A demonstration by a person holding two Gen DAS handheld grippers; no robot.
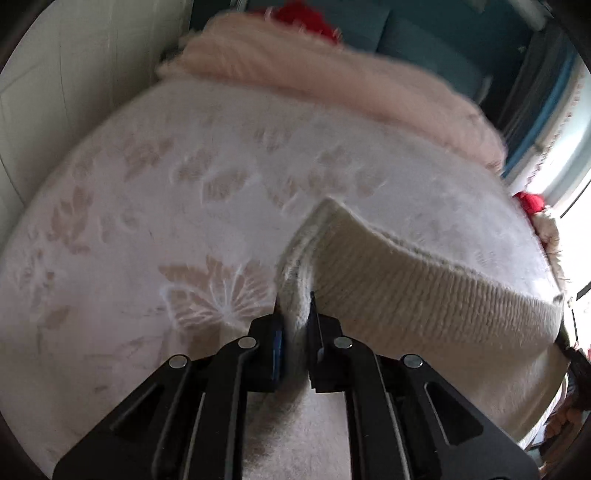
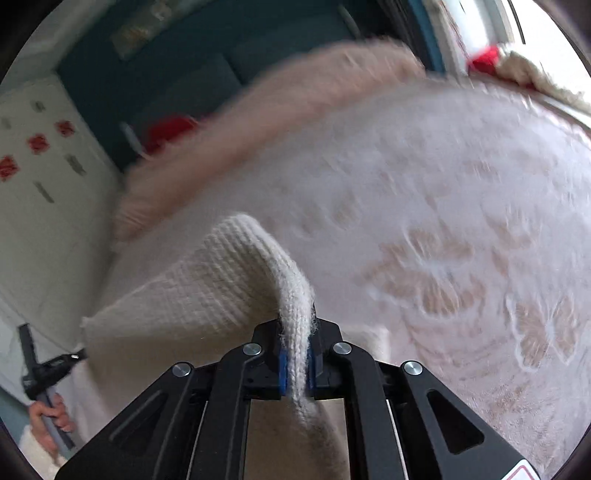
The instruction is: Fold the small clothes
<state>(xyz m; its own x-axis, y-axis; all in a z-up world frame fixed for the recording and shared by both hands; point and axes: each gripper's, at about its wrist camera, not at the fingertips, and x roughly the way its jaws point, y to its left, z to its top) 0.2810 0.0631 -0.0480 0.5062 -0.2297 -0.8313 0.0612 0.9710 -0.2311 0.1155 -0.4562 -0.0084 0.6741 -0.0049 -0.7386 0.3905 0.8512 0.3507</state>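
Observation:
A cream ribbed knit garment (image 1: 406, 280) is stretched between my two grippers above a white fluffy blanket with a beige leaf pattern (image 1: 155, 192). My left gripper (image 1: 295, 306) is shut on one end of the garment's folded edge. My right gripper (image 2: 295, 317) is shut on the other end, and the knit (image 2: 207, 291) hangs from it to the left. In the right wrist view the left gripper (image 2: 70, 360) shows at the far left, held in a hand, at the garment's other corner.
A pink fluffy blanket (image 1: 332, 77) lies folded along the far edge of the bed, also in the right wrist view (image 2: 280, 99). Red fabric (image 1: 306, 18) sits behind it, and another red item (image 1: 532, 203) at the right. A white wall (image 1: 74, 74) is on the left.

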